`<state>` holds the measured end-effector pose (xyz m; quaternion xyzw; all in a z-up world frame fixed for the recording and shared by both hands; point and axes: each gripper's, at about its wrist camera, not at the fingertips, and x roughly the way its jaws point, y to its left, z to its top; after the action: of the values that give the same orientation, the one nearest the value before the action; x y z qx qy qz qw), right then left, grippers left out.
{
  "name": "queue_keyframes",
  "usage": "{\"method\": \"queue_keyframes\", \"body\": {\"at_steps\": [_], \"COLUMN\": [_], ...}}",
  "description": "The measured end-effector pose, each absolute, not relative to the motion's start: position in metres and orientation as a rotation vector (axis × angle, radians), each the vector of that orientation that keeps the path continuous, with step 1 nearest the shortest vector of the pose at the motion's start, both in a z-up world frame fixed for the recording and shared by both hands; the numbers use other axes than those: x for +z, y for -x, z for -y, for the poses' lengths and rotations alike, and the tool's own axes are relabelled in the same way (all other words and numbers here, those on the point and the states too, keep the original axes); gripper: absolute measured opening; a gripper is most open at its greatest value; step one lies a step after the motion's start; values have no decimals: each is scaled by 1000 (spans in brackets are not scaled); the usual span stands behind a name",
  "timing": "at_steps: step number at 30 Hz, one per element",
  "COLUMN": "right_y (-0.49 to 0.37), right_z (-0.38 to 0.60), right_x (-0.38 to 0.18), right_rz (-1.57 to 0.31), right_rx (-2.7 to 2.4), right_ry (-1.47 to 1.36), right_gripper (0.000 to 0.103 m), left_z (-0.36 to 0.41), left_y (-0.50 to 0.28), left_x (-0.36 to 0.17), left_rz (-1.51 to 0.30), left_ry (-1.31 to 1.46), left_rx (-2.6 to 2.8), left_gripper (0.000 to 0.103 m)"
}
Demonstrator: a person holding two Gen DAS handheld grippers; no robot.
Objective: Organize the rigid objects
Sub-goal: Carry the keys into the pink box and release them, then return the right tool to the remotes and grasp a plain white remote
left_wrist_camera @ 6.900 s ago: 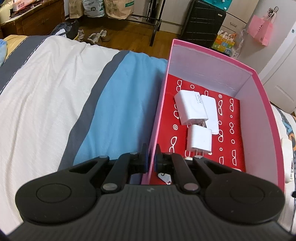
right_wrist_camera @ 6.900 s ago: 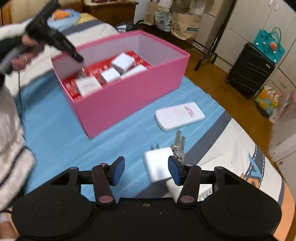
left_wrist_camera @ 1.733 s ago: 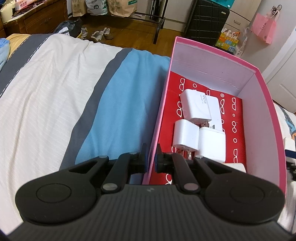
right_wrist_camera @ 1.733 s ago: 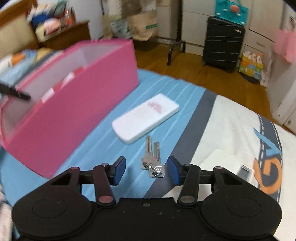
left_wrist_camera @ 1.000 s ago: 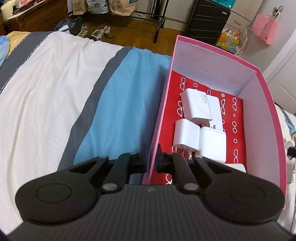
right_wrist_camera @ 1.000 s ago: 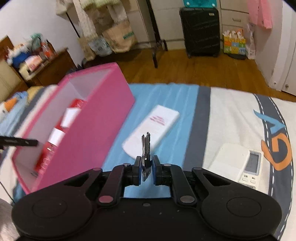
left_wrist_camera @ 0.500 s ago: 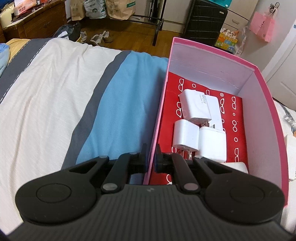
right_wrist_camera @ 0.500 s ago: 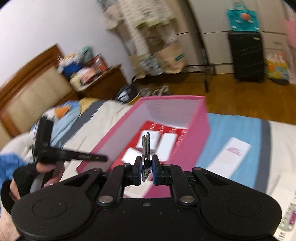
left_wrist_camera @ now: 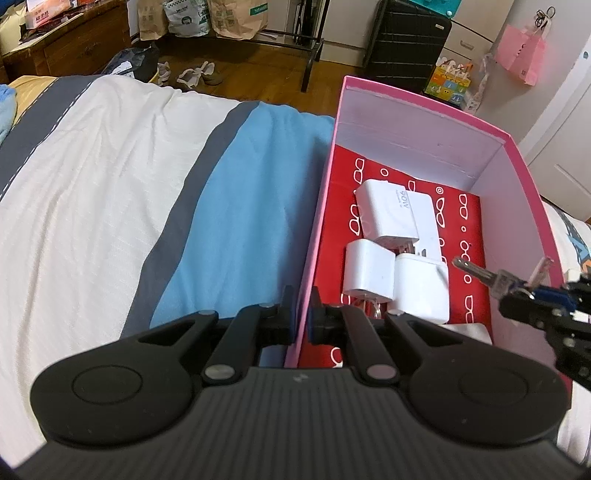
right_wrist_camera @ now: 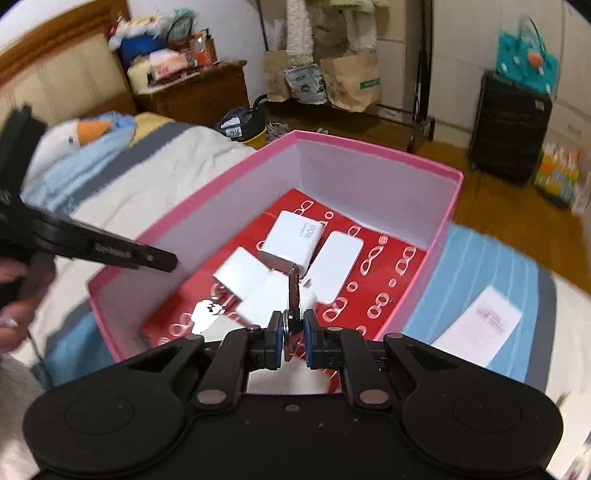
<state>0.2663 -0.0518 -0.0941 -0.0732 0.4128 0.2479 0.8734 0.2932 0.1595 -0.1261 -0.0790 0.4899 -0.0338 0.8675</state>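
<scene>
A pink box (left_wrist_camera: 436,110) with a red patterned floor lies on the bed and holds several white chargers (left_wrist_camera: 391,218). My left gripper (left_wrist_camera: 300,318) is shut on the box's left wall, one pad on either side. My right gripper (right_wrist_camera: 291,339) is shut on a bunch of keys (right_wrist_camera: 293,295), which hang over the inside of the pink box (right_wrist_camera: 373,147) above the chargers (right_wrist_camera: 295,236). In the left wrist view the keys (left_wrist_camera: 487,276) come in over the right wall, pinched by the right gripper (left_wrist_camera: 532,295). The left gripper (right_wrist_camera: 162,259) also shows in the right wrist view, held by a hand.
A white flat pack with pink print (right_wrist_camera: 484,325) lies on the blue stripe to the right of the box. A goose plush (right_wrist_camera: 77,136) sits near the headboard. A black suitcase (left_wrist_camera: 406,44), paper bags (left_wrist_camera: 236,18) and a wooden cabinet (right_wrist_camera: 199,92) stand beyond the bed.
My right gripper has carried the keys leftwards from above the flat pack to over the inside of the box. The left gripper has stayed clamped on the wall.
</scene>
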Motion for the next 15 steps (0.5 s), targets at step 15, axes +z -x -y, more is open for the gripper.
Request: {"method": "queue_keyframes", "body": {"at_steps": [15], "right_y": [-258], "right_z": [119], "right_x": [-38], "right_rz": [-900], "right_rx": [372], "right_ry": [-114], "right_gripper": [39], "left_z": [-164], "left_y": [-297], "left_x": [-128], "left_rz": [-1031], "left_ry": [184], "left_rx": [-76], "left_gripper": [5]}}
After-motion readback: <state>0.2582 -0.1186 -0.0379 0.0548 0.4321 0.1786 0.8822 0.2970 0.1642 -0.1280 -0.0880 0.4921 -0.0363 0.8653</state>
